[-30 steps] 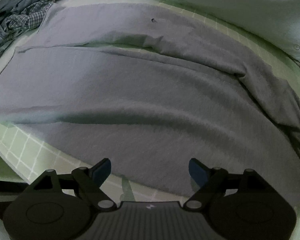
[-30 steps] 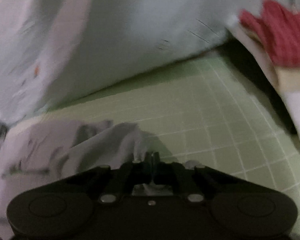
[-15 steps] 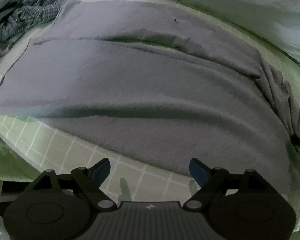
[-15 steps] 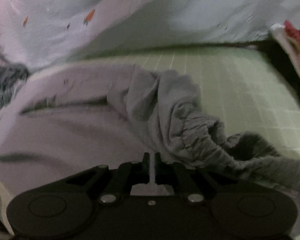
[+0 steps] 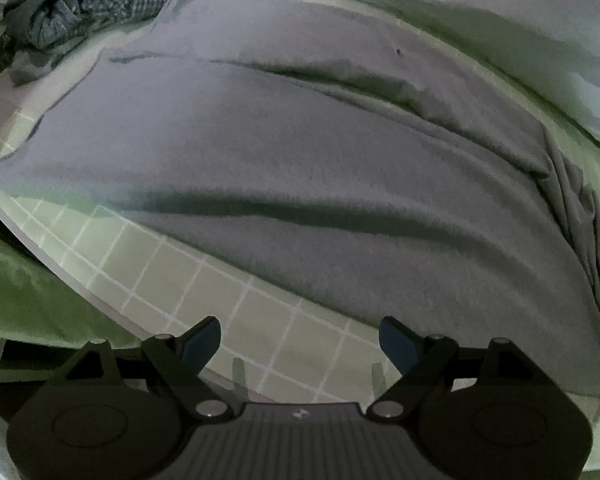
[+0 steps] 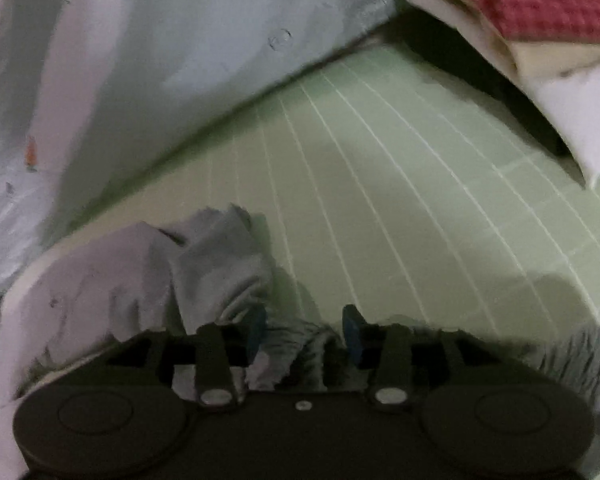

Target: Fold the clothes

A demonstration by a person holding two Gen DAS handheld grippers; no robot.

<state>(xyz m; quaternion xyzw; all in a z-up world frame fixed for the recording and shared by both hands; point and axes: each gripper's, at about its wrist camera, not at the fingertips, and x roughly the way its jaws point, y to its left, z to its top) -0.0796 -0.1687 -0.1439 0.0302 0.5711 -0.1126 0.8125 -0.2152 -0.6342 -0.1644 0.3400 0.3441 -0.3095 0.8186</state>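
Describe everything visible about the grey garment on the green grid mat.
The grey garment looks like soft knit fabric, plain, spread mostly flat across the green grid mat with long shallow creases. Its right end, with a gathered elastic-looking edge, is bunched. The right gripper has just been opening; folds still lie between its jaws, no longer pinched. The left gripper is open over bare mat, apart from the near hem. A checked cloth lies by its far left corner.

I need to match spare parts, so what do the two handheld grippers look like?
Both look alike. The left gripper has a black body with two round side housings, a ribbed dark-grey centre panel with a small mark, silver pivot screws and blue pads. The right gripper shows the same black body, silver screws and blue pads.
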